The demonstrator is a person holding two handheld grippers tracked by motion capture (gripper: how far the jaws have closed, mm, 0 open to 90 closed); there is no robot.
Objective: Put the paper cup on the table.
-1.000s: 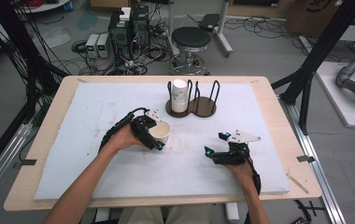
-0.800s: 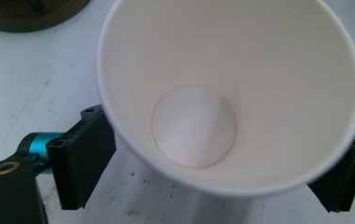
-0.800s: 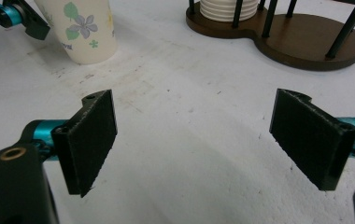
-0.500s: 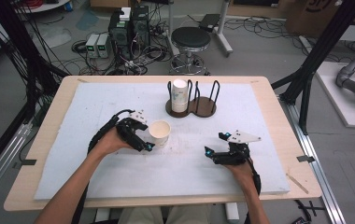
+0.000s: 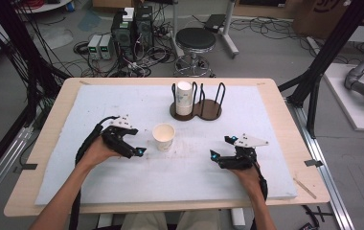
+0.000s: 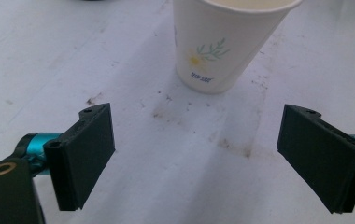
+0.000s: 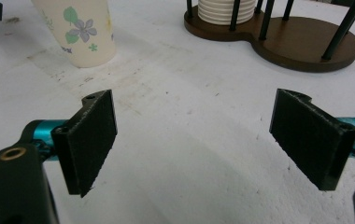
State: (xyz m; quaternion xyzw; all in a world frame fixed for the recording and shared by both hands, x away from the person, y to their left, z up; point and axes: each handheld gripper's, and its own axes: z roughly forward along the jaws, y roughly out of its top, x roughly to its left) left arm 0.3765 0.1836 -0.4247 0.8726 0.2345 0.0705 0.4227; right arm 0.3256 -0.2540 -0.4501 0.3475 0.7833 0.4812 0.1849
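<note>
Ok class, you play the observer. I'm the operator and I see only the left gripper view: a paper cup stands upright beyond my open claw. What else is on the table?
Observer: Behind the paper cup stands a brown holder with a stack of cups in its left ring. The right ring is empty.
Operator: Where is my other claw?
Observer: The right claw rests open on the white mat, to the cup's right and apart from it.
Operator: And how does my left claw look from above?
Observer: The left claw sits just left of the cup without touching it. Its jaws have just been opening, with nothing between them.
</note>
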